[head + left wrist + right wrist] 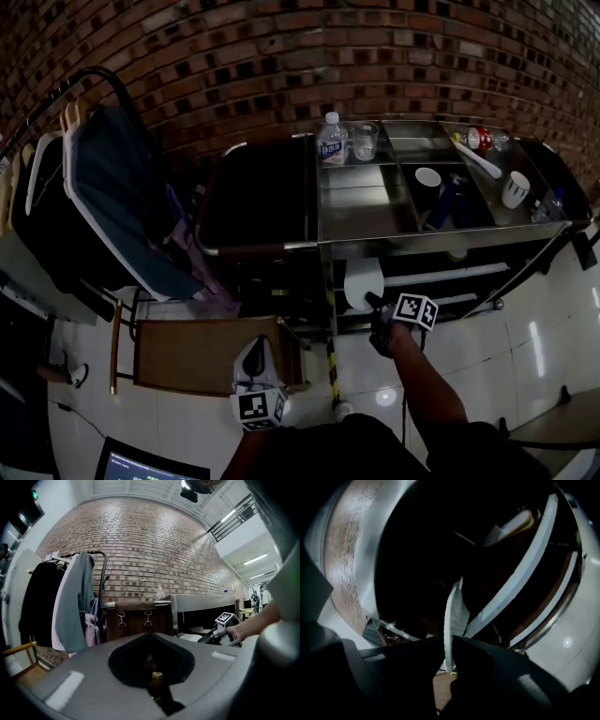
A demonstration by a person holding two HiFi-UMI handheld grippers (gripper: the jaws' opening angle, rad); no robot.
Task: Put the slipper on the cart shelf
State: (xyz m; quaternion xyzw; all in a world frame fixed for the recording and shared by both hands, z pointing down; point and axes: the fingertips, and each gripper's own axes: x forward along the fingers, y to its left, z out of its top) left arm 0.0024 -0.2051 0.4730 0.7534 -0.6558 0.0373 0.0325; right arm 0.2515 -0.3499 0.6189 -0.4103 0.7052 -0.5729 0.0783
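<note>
The right gripper [371,302] reaches into the shadowed space under the top tray of the steel cart [366,241], right of centre in the head view. Its fingers are almost closed, pinching the thin edge of a white slipper [454,611], which stands upright between them. That slipper shows as a pale shape against the cart's dark lower level. At the lower centre of the head view the left gripper [254,373] carries a grey slipper [251,354] above a wooden seat [197,354] on the tiled floor, left of the cart. In the left gripper view this grey slipper fills the lower frame and covers most of the fingers, which appear clamped on it. A water bottle [331,141] and a glass [365,141] stand side by side on the cart's top tray at upper centre.
</note>
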